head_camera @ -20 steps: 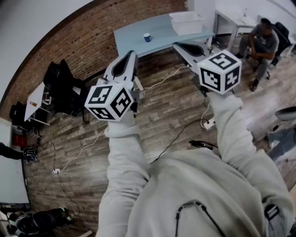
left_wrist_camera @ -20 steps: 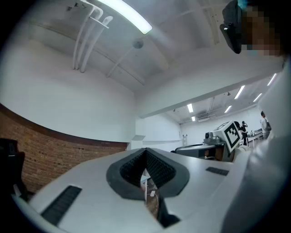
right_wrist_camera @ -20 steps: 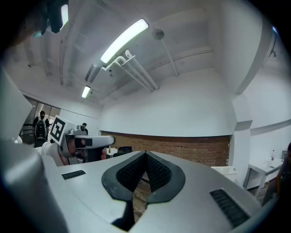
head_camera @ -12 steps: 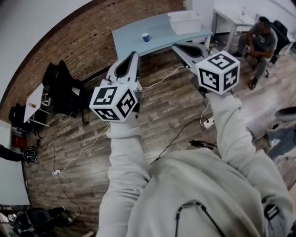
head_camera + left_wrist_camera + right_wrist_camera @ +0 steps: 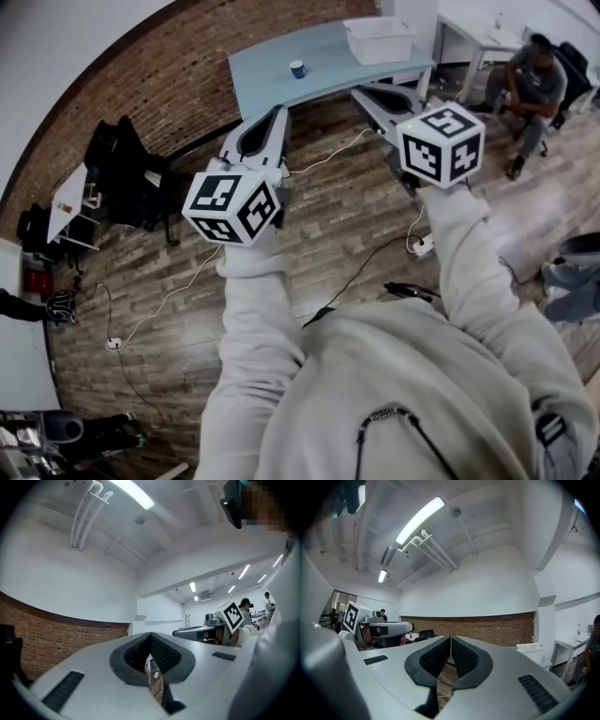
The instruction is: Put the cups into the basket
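Left tool (image 5: 278, 112) drifted slightly right | right tool (image 5: 359, 92) level | both jaws together, empty | arms (image 5: 253, 319) outstretched

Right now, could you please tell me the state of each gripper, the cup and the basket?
left gripper: jaws together, nothing between them.
right gripper: jaws together, nothing between them.
cup: upright on the table, apart from the basket, not yet in it.
basket: upright on the same table, open side up, nothing visible inside.
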Motion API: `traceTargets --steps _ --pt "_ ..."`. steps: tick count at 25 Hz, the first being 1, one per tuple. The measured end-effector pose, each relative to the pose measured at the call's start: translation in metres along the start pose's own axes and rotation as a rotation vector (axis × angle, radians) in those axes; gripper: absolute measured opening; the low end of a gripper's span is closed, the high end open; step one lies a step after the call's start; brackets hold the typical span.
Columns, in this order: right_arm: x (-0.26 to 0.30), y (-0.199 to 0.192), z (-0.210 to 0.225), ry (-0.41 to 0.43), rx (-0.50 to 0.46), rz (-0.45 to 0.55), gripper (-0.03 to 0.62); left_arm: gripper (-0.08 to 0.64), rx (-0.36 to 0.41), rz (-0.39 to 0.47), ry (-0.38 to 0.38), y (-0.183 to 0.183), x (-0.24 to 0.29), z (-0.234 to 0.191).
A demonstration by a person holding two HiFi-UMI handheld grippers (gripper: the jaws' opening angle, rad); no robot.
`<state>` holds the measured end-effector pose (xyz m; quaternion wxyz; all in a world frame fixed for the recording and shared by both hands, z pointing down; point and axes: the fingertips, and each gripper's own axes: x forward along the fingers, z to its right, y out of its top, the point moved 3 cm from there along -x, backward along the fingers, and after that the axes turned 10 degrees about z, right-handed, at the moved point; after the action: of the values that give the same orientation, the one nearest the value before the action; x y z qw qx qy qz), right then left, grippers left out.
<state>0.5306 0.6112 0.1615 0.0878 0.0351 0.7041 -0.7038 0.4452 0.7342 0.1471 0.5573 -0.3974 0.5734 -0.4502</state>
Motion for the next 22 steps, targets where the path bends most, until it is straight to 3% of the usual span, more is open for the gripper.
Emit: traceTargets --steps 10,14,22 --pt "0.036 -0.031 0.017 0.084 0.028 -0.043 0.008 -0.005 -0.024 -0.018 0.014 -0.025 0.024 -0.042" --pt "0.064 -0.046 0.044 0.075 0.033 -0.06 0.009 -0.005 -0.03 -0.01 0.001 -0.042 0.053 -0.07" --pt "0.176 -0.068 0.125 0.044 0.019 -0.071 0.008 -0.005 -0.032 -0.001 -0.005 -0.081 0.145 -0.181"
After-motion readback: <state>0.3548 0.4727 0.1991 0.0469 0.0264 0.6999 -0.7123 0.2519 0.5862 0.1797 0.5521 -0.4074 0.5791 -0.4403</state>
